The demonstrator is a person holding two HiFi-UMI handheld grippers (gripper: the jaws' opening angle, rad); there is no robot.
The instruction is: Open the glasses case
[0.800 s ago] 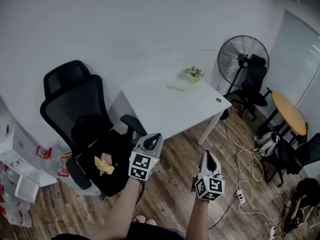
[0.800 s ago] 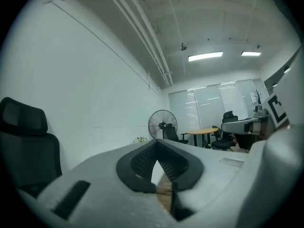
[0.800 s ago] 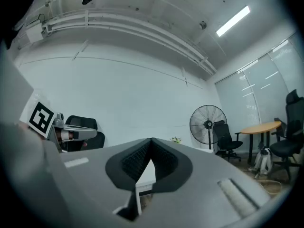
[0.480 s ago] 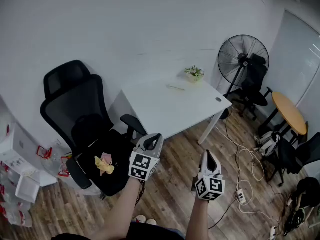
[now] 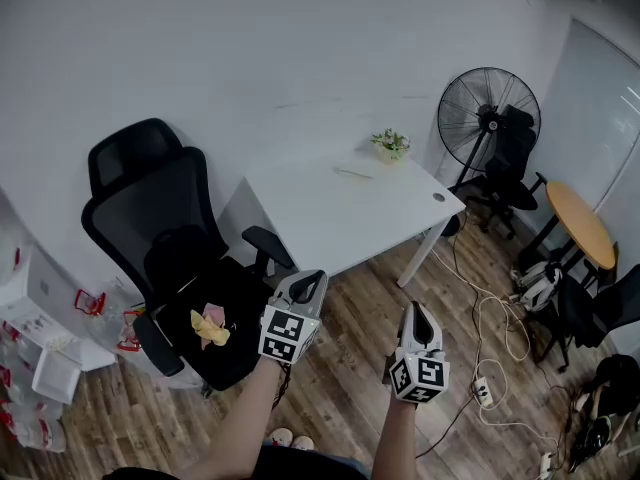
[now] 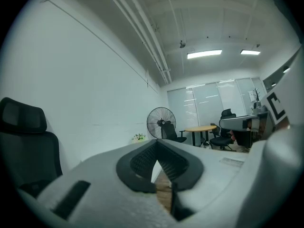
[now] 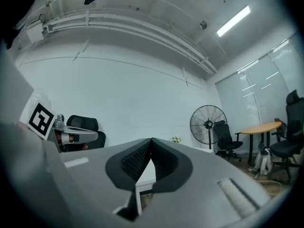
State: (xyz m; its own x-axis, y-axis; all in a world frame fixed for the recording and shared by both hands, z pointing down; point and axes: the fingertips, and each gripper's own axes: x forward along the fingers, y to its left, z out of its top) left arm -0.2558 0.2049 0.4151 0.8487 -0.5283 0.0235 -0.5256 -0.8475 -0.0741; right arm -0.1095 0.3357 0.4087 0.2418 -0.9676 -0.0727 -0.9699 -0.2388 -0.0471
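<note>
I make out no glasses case in any view. My left gripper (image 5: 306, 286) is held level over the wooden floor, next to the black office chair (image 5: 170, 238), its jaws shut with nothing between them. To its right my right gripper (image 5: 416, 314) is also level and shut on nothing. In the left gripper view the black pads (image 6: 142, 163) meet at the tips of the left gripper (image 6: 156, 142). The right gripper view shows the right gripper (image 7: 152, 141) pressed together the same way. Ahead stands a white table (image 5: 330, 218) with a thin, small thing (image 5: 352, 175) I cannot identify.
A small potted plant (image 5: 390, 145) stands at the table's far corner. A yellow and pink cloth (image 5: 209, 328) lies on the chair seat. A standing fan (image 5: 488, 118), another chair, a round wooden table (image 5: 578, 226) and floor cables (image 5: 490, 338) are at the right. White shelves (image 5: 35, 338) stand at the left.
</note>
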